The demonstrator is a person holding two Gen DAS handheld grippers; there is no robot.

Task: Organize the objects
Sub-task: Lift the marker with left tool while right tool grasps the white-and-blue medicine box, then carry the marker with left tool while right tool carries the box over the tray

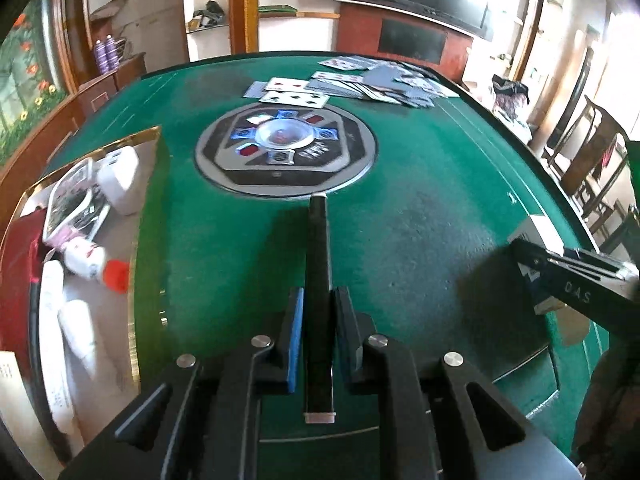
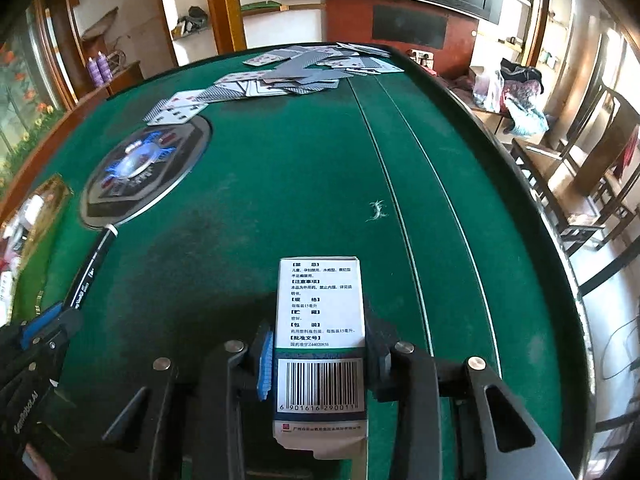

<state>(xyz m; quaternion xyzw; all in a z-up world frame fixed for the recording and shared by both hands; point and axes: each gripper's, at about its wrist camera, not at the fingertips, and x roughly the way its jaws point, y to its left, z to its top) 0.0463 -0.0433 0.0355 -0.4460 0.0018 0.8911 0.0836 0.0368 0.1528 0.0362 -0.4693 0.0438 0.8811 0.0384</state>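
In the left wrist view my left gripper (image 1: 318, 300) is shut on a slim black pen (image 1: 318, 248) with a white end, which points away over the green felt table (image 1: 420, 220). The right wrist view shows my right gripper (image 2: 320, 340) shut on a white medicine box (image 2: 320, 304) with printed text and a barcode, held just above the felt. The same pen (image 2: 90, 270) and left gripper (image 2: 66, 314) appear at that view's lower left. At the right edge of the left wrist view is my right gripper (image 1: 528, 258) with the box (image 1: 534, 232).
A gold-rimmed tray (image 1: 150, 136) at the left holds white bottles, a red-capped bottle (image 1: 98, 264) and packets. A round control panel (image 1: 286, 148) sits mid-table. Playing cards (image 2: 296, 70) lie scattered at the far side. Wooden chairs (image 2: 580, 184) stand beyond the right edge.
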